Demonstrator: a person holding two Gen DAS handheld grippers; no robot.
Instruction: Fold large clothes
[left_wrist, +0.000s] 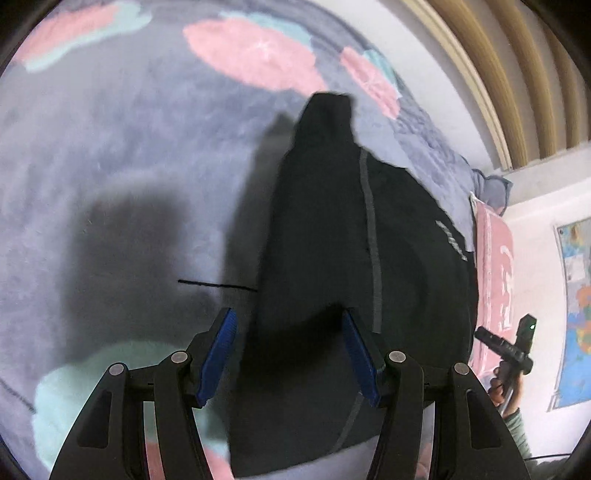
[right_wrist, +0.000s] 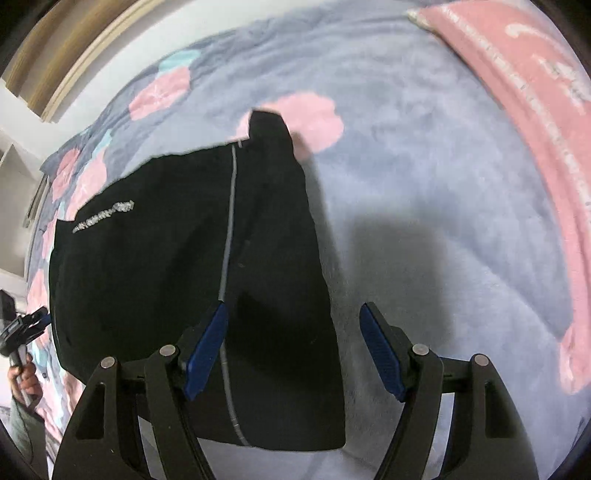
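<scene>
A black garment with a thin grey stripe and white lettering lies spread on the bed, narrowing to a point at its far end. In the left wrist view my left gripper hovers over the garment's left edge, blue pads apart and nothing pinched. My right gripper hangs over the same garment at its right edge, jaws wide and empty. Each view catches the other gripper at its rim: the right gripper in a hand at the right, the left gripper in a hand at the left.
A grey-lavender fleece blanket with pink and teal flowers covers the bed. A pink pillow lies along its far right side. A white wall with a map poster and wooden slats lie beyond the bed.
</scene>
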